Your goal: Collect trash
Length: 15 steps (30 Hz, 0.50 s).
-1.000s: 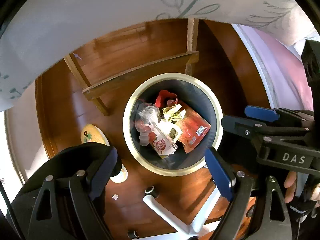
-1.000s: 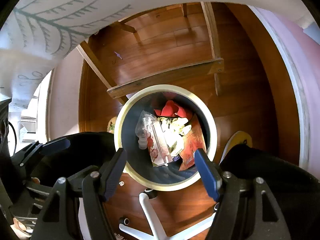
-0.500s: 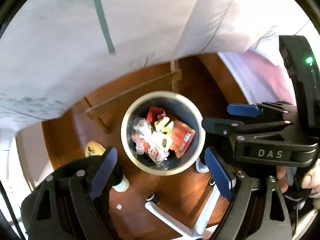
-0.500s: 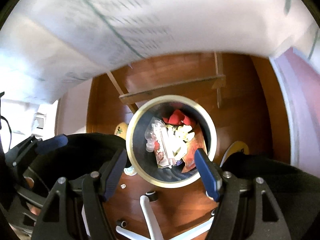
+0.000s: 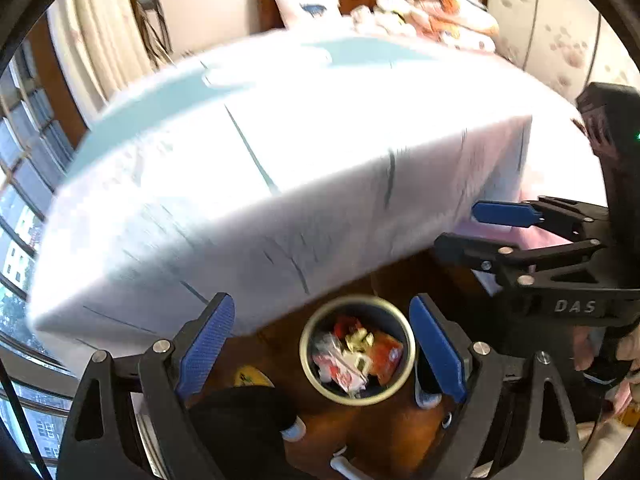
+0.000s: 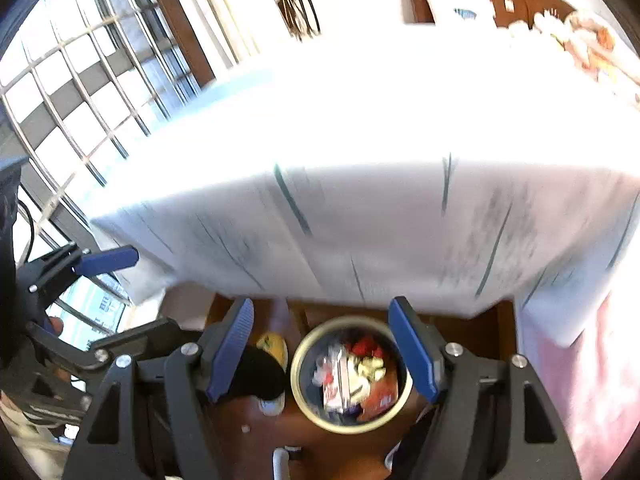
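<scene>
Left wrist view looks down on the trash bin point(image 5: 357, 350), a round, pale-rimmed can on the dark wood floor point(image 5: 360, 440), filled with crumpled wrappers point(image 5: 352, 354) in red, white and orange; any print on them is too blurred to read. The left gripper point(image 5: 322, 346) hangs above the bin with its blue-padded fingers spread wide and nothing between them. Right of the bin, the right gripper point(image 5: 476, 228) shows side-on, its black body lettered "DAS"; in its own view point(image 6: 322, 354) its pads stand wide apart, empty, framing the bin point(image 6: 351, 374). Beyond the bin hangs a white tablecloth point(image 5: 280, 160) with thin dark lines.
</scene>
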Motion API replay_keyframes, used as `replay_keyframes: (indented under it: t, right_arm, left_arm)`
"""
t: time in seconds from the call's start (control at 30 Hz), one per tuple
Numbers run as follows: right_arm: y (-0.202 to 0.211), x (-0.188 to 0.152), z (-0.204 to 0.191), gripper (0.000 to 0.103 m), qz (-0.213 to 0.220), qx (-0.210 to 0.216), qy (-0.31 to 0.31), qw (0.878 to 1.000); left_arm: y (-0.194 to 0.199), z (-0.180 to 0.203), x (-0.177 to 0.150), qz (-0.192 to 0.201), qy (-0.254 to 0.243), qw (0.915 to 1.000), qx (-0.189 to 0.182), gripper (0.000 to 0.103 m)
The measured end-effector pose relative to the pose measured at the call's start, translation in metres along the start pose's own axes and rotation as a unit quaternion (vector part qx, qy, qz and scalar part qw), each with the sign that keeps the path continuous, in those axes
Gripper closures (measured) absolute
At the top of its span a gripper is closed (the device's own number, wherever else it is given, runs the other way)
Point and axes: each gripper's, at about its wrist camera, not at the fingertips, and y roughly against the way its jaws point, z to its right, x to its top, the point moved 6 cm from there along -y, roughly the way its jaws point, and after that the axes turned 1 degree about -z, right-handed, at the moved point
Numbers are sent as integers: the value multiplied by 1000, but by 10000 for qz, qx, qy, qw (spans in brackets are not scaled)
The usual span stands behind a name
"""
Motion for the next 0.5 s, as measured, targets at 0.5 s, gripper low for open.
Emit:
replay_keyframes:
  t: [0.5]
  right_arm:
    - [129,74,-44,32,1034,-237,261,9940]
  left_arm:
    - [130,-25,62,1288,931,9840,810,15]
